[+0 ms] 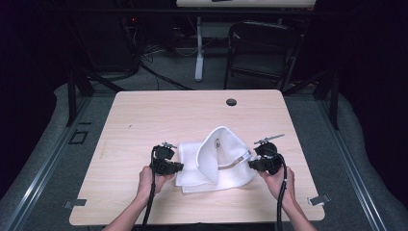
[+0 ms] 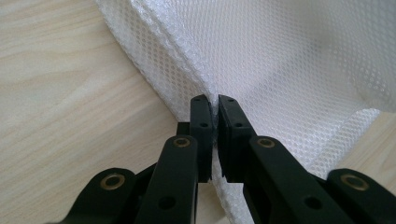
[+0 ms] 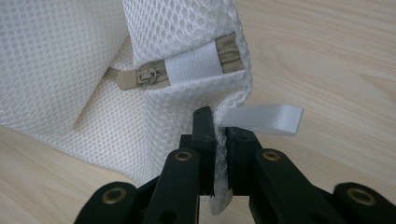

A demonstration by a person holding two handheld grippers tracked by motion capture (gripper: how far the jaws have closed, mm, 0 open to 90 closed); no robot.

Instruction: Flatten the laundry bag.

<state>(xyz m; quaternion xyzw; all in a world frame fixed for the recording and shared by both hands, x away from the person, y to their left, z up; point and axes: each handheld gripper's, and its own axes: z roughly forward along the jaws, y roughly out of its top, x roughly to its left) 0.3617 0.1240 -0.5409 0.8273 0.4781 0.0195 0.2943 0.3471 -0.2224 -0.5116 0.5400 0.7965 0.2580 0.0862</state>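
A white mesh bag [image 1: 216, 161] with a beige zipper [image 3: 154, 74] lies on the wooden table [image 1: 159, 115], its middle bulging up in a fold. My left gripper [image 1: 179, 166] is at the bag's left edge; in the left gripper view its jaws are pressed together on the mesh [image 2: 261, 60] at the bag's edge [image 2: 215, 100]. My right gripper [image 1: 250, 163] is at the bag's right edge, shut on the mesh corner [image 3: 219, 116] beside a white ribbon loop [image 3: 266, 119]. The zipper pull [image 3: 135, 78] lies just beyond its jaws.
A small round dark hole [image 1: 231, 102] sits near the table's far edge. A dark folding chair [image 1: 262, 48] and a white table leg [image 1: 198, 48] stand beyond the table. Bare wood surrounds the bag on all sides.
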